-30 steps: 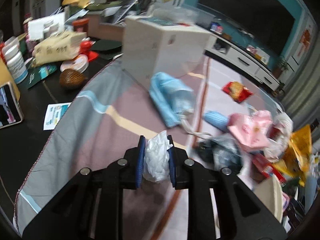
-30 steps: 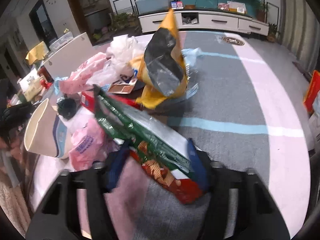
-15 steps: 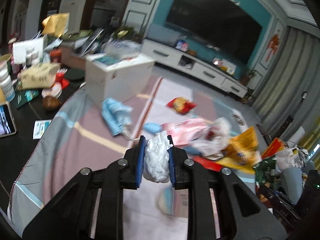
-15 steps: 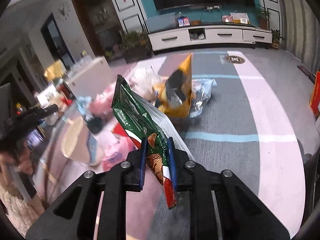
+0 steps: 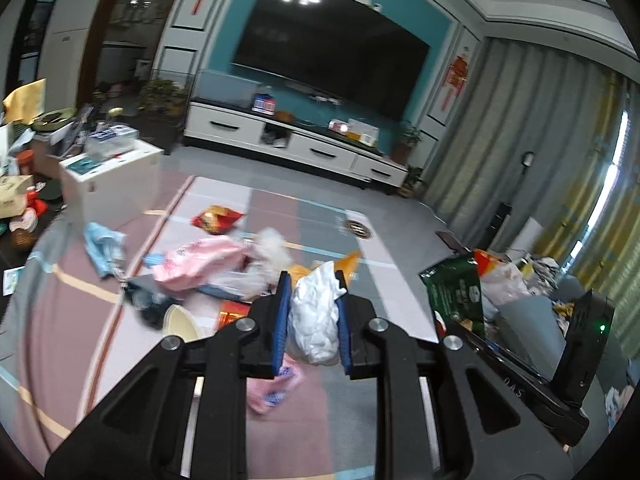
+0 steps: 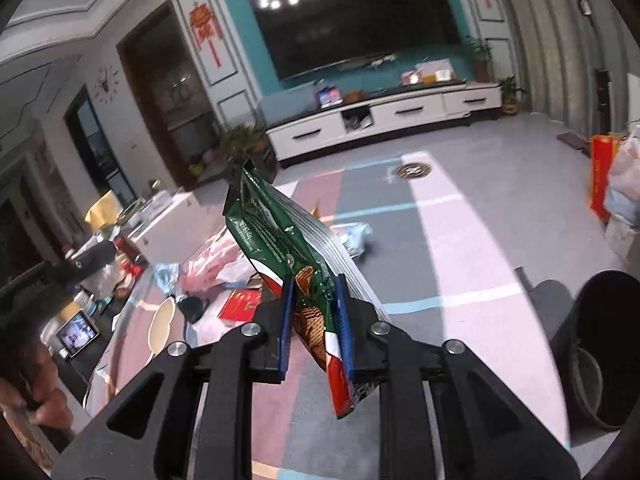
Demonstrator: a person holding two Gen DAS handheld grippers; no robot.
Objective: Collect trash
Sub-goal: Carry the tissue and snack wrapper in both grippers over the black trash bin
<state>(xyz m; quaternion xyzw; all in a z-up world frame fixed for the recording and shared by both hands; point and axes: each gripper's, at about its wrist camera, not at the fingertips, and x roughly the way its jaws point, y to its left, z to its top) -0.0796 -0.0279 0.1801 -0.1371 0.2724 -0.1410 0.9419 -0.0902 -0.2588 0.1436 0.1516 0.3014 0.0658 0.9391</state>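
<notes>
Two pieces of trash are already held, one in each tool. The left tool (image 5: 312, 316) is closed on a crumpled white plastic bag (image 5: 316, 320), which fills the narrow gap between its blue pads and sticks out above them. The right tool (image 6: 316, 320) is closed on a green snack bag (image 6: 280, 240); its long axis runs up and to the left from the pads, and its red end hangs below them.

Both tools are lifted above the striped mat (image 5: 80, 320), so the next move is probably to drop the trash. A dark bin (image 6: 600, 360) stands at the lower right edge of the right wrist view, just beside the right tool, so the right hand seems nearer to it. In the left wrist view the bin cannot be made out with certainty.

The rest of the trash lies in a loose pile near the middle of the mat: a pink bag (image 5: 200, 260), a yellow bag (image 5: 348, 264), a paper bowl (image 5: 180, 320) and a red snack packet (image 5: 216, 218) farther off. A white box (image 5: 116, 184) stands at the left edge of the mat. The right part of the mat is mostly free, which gives room for moving toward the bin.
</notes>
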